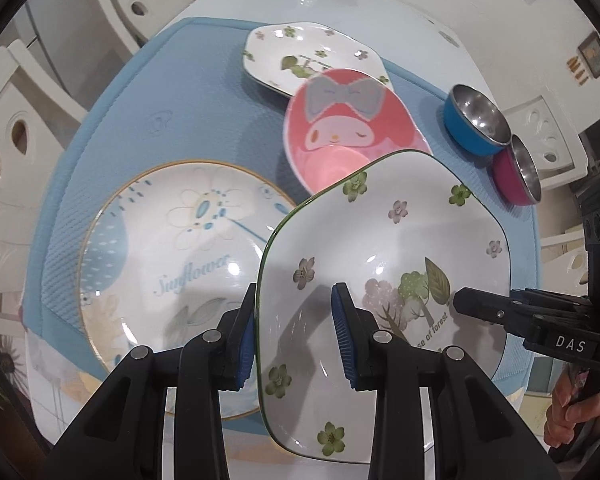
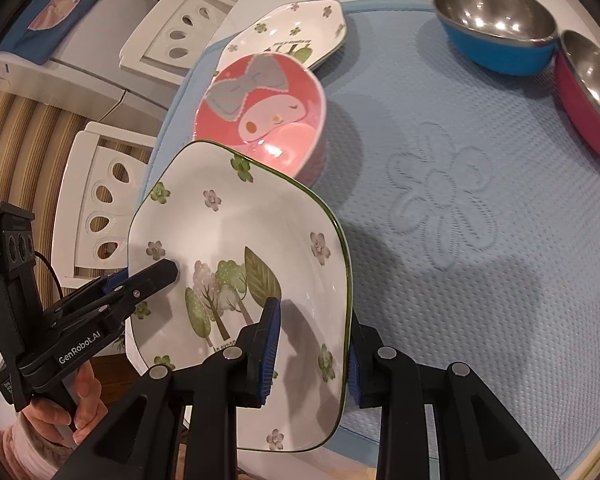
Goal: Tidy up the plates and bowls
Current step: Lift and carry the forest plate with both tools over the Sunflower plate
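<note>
Sunflower plate: round, gold-rimmed, flat on the blue mat at the left; probably the base for a plate stack, since it is the widest piece.

Left claw: clenched on the left rim of the forest plate, one blue pad under the edge, one inside the dish.

Forest plate: the task's thing in hand, lifted off the mat and tilted, overlapping the sunflower plate's right edge and hiding part of the pink bowl.

Right claw: clenched on the opposite rim of the same plate. Two grips likely steady a glossy, wide dish that could slip from one.

Matching plate: same flower pattern, lying flat at the far side of the mat, just behind the pink bowl; a likely partner for stacking.

Pink bowl: sits on the mat between the two flowered plates.

Steel bowls: blue bowl and magenta bowl, touching, at the right of the mat, apart from the plates.

Bench: pale, glossy, carrying the mat.
</note>
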A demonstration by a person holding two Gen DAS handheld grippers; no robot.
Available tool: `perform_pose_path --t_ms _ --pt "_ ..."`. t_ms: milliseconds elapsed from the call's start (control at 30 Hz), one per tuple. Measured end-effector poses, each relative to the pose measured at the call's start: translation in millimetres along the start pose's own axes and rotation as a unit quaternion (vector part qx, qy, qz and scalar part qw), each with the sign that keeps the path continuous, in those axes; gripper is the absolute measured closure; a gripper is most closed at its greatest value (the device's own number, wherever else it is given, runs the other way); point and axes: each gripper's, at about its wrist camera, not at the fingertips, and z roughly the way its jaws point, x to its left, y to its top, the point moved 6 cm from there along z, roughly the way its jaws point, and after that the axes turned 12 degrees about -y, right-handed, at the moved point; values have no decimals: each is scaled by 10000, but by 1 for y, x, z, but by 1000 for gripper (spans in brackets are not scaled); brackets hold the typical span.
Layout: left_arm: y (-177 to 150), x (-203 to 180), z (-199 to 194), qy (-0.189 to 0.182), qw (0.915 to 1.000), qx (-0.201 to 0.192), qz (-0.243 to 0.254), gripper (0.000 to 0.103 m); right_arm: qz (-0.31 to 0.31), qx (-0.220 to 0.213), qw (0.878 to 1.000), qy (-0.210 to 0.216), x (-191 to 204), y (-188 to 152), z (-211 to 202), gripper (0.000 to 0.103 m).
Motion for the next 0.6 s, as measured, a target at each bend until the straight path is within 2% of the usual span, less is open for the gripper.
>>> perform_pose_path --t_ms 600 --pt "5 64 -30 20 9994 -159 -322 73 -347 219 9989 238 70 14 20 74"
